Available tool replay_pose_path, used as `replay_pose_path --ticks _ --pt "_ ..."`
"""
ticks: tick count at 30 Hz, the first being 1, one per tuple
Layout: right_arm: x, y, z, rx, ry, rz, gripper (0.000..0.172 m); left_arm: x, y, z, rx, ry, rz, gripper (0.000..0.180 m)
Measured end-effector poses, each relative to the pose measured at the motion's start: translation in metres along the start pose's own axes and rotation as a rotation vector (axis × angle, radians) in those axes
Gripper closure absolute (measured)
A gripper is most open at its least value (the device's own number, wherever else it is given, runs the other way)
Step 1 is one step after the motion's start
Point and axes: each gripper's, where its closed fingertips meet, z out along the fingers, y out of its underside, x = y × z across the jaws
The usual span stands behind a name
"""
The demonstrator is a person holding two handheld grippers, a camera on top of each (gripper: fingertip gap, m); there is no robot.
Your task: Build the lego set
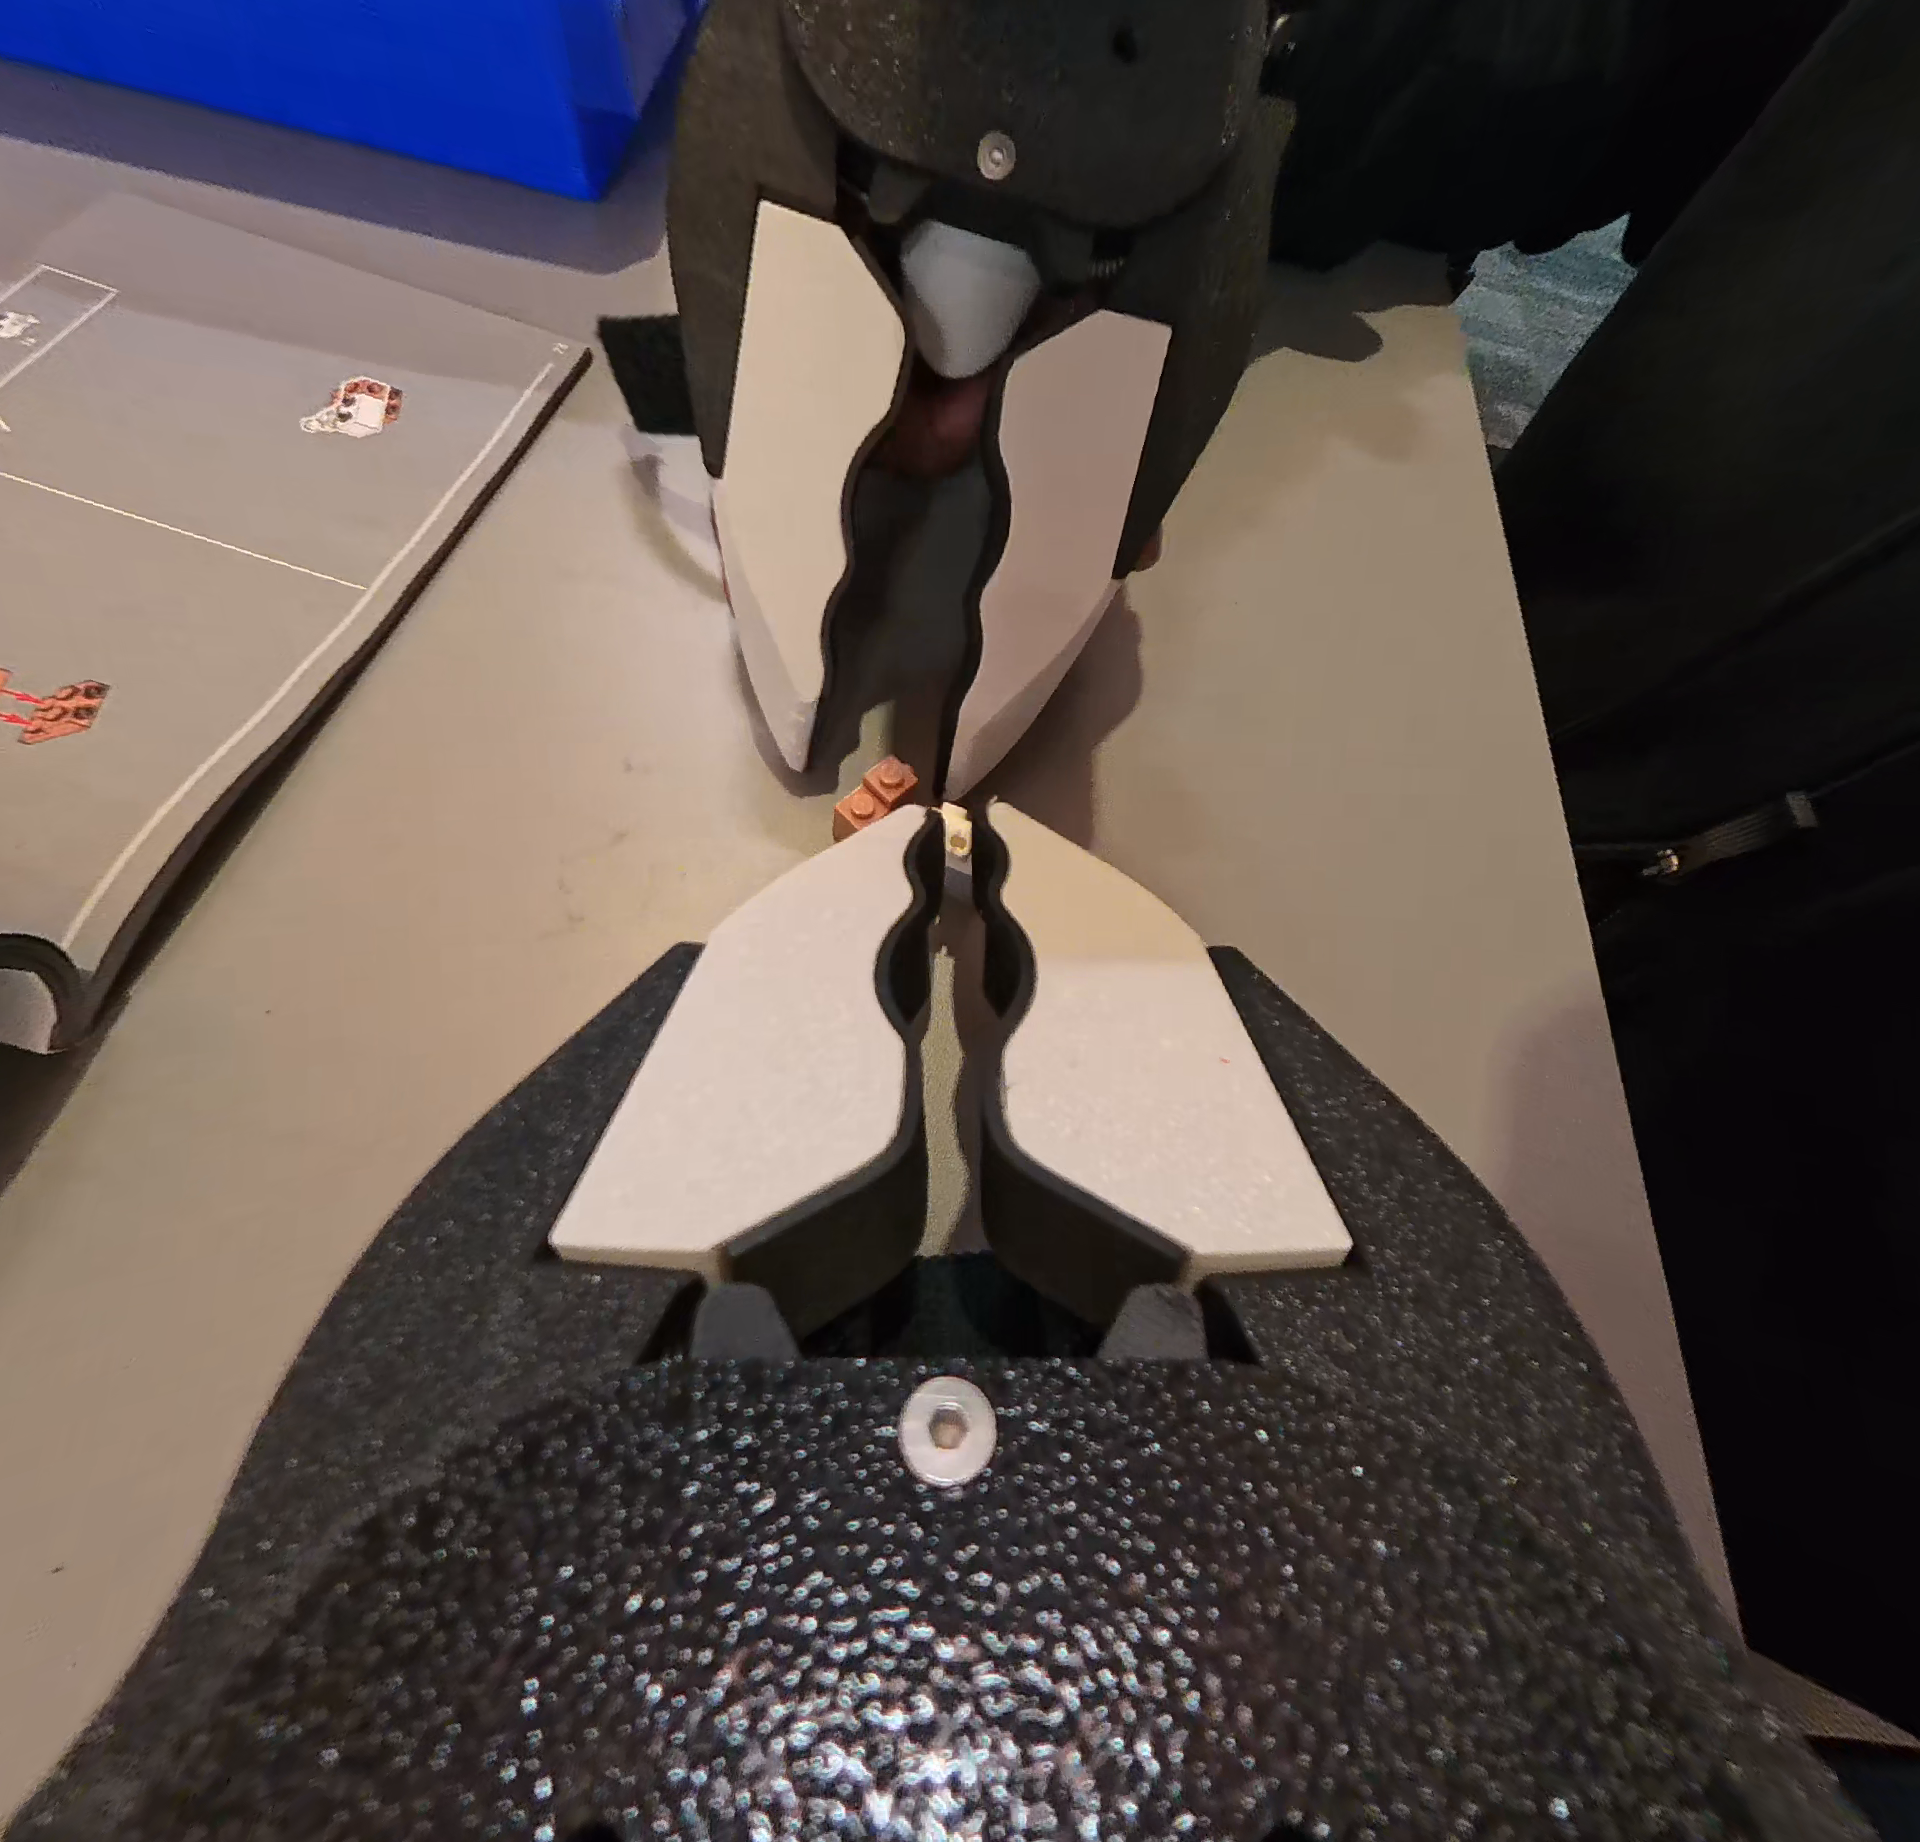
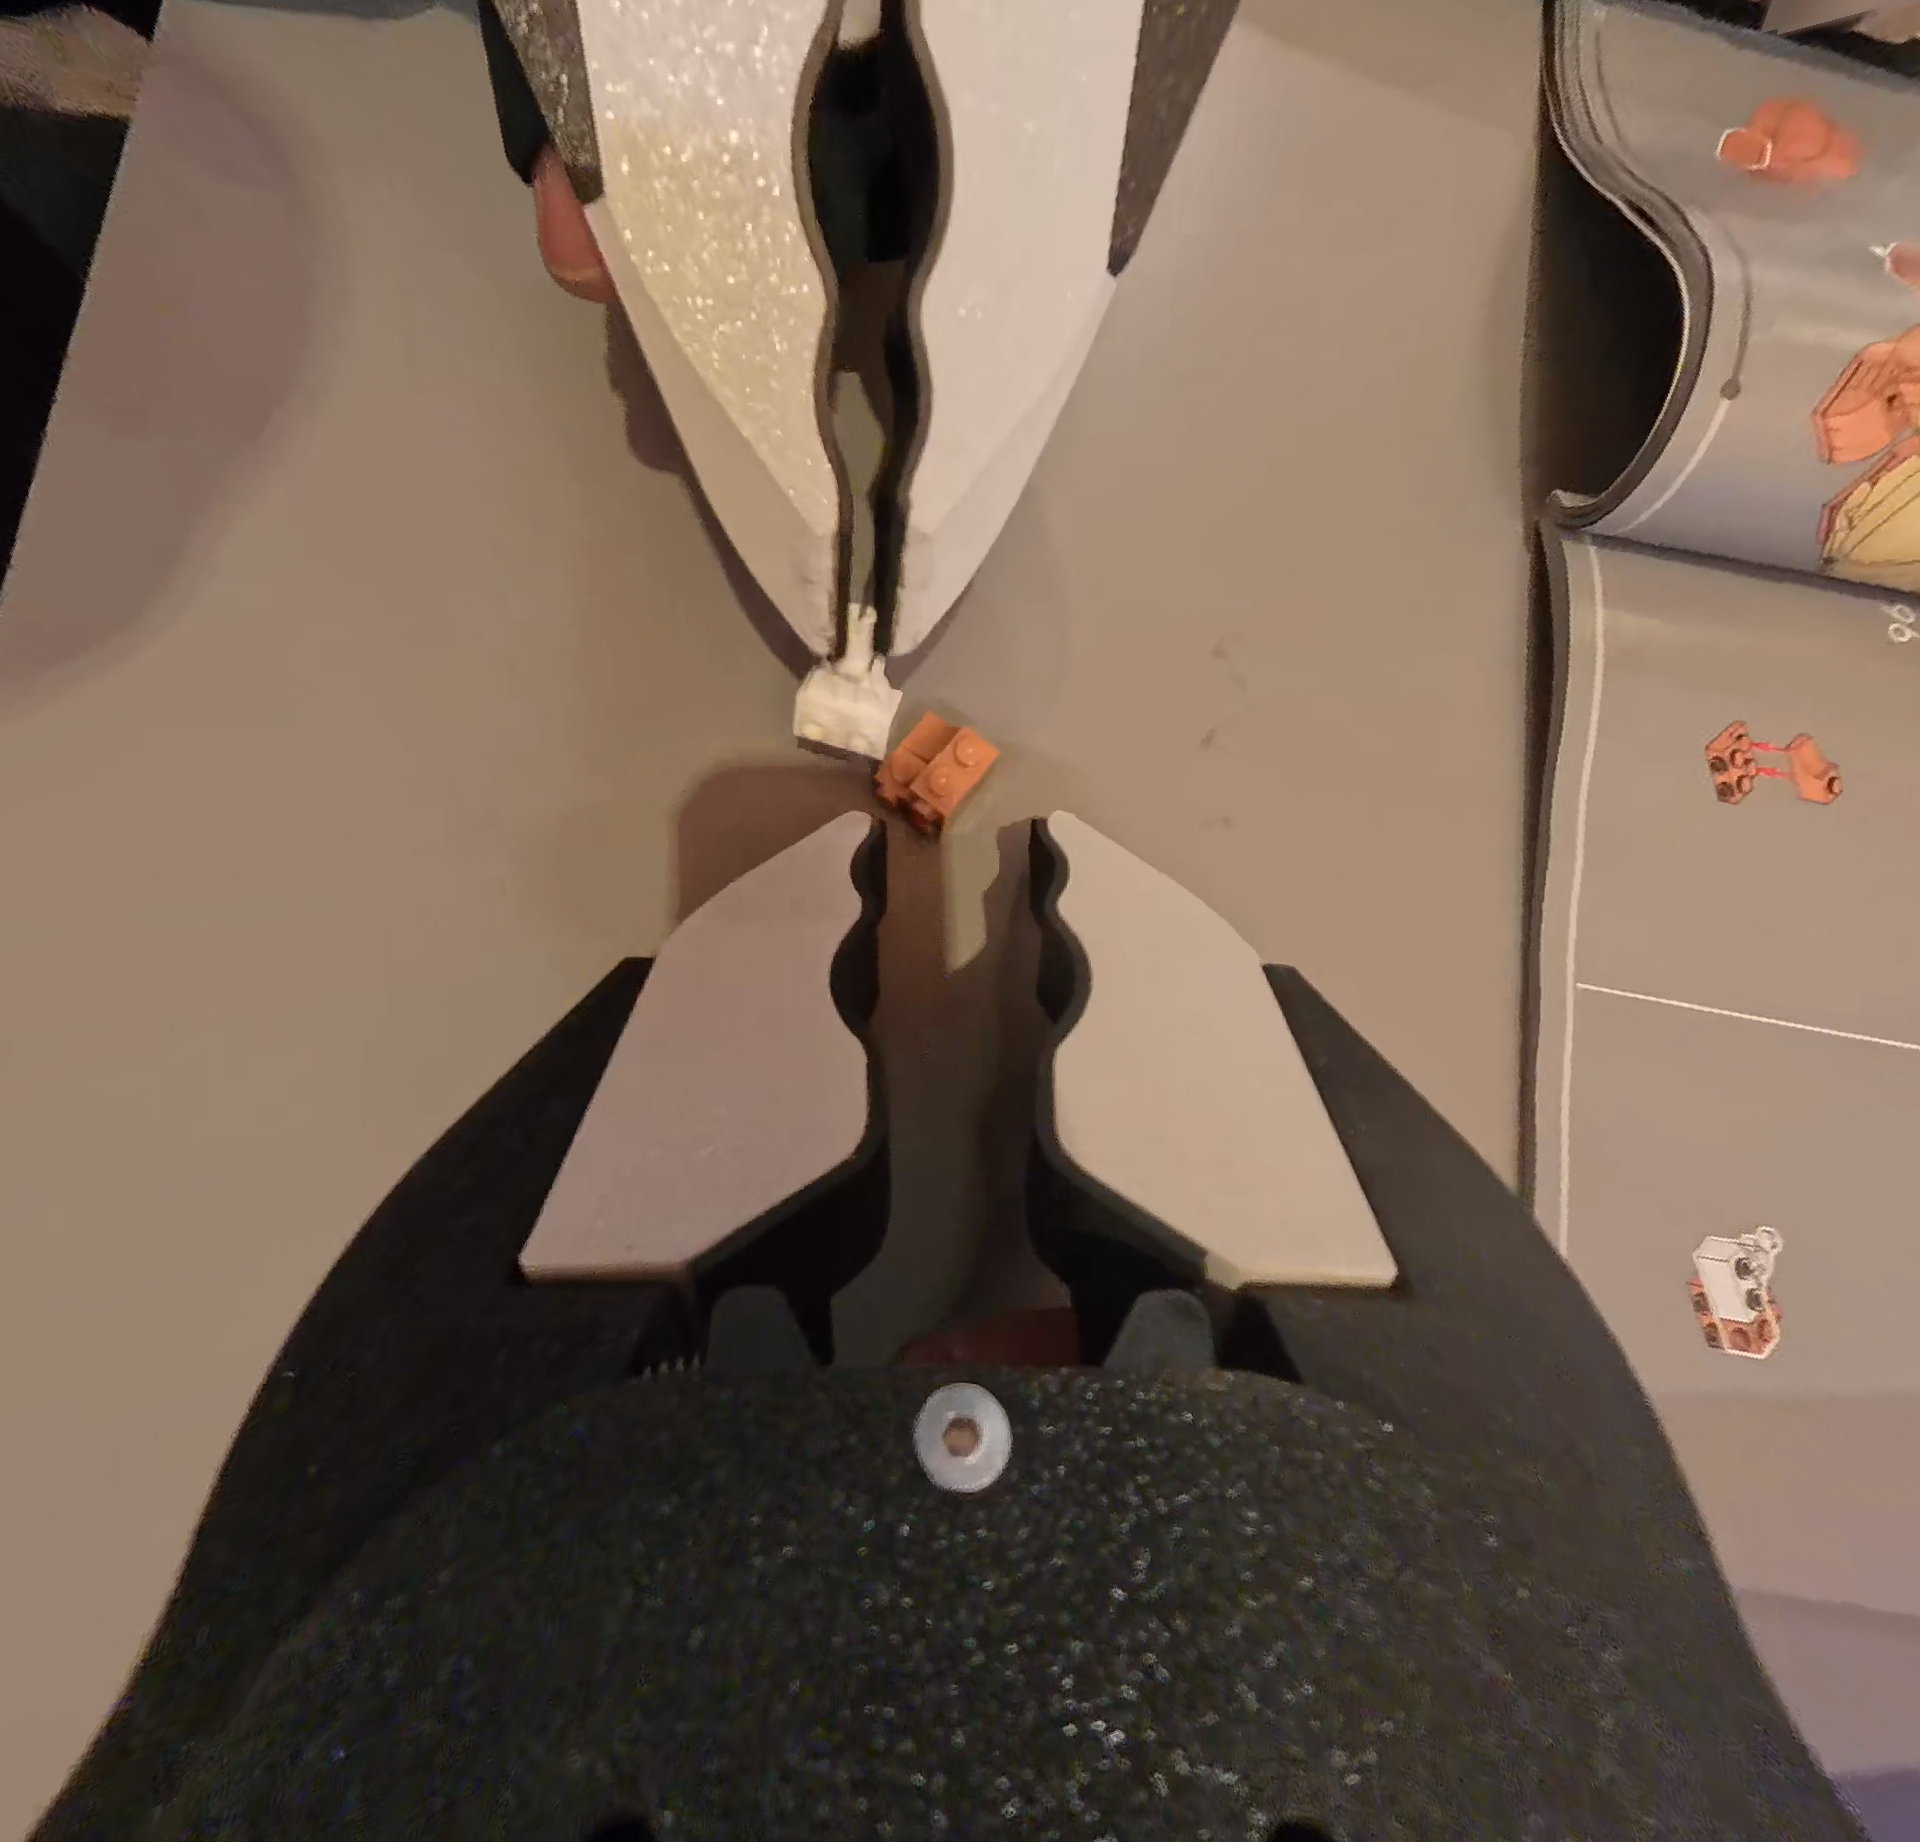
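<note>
While our left gripper pinches the white brick piece, our right gripper stands open, empty, near the brown bricks, still unjoined.

Your left claw points forward, level and low over the table, its two white fingers drawn nearly together and pinching a small white brick piece at the tips. The pads press on its narrow stem from both sides. Your right claw faces it head-on, tip to tip, so the two pairs of fingertips almost meet. Its fingers stand apart with a clear gap between them and grip nothing; the pads touch no object. A fingertip of your hand shows beside the left claw's dark body.
</note>
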Motion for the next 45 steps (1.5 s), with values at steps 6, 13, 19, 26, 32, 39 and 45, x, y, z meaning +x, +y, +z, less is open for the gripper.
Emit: replay_pose_path --ticks 6,13,19,26,32,39,45 --pt "0.000 -0.006 -0.002 0.034 -0.035 0.091 0.152 -0.001 -0.001 -0.003 0.017 0.007 -0.025 0.176" --pt "0.003 -0.003 0.002 0.005 -0.006 0.099 0.165 -0.007 -0.004 -0.007 0.048 0.003 -0.082 0.176" --pt "0.010 -0.013 -0.006 0.089 0.089 -0.027 0.152 -0.012 -0.015 -0.015 0.160 0.019 -0.212 0.176" --pt "0.014 -0.039 -0.026 0.309 0.373 -0.409 0.147 -0.025 -0.036 -0.032 0.409 0.085 -0.516 0.177" --pt "0.015 -0.053 -0.028 0.389 0.498 -0.470 0.144 -0.021 -0.044 -0.029 0.485 0.126 -0.643 0.177" --pt "0.009 -0.058 -0.031 0.406 0.537 -0.526 0.157 -0.013 -0.044 -0.027 0.473 0.139 -0.620 0.176" --pt "-0.001 -0.052 -0.025 0.377 0.466 -0.587 0.158 -0.001 -0.029 -0.024 0.312 0.096 -0.361 0.167"
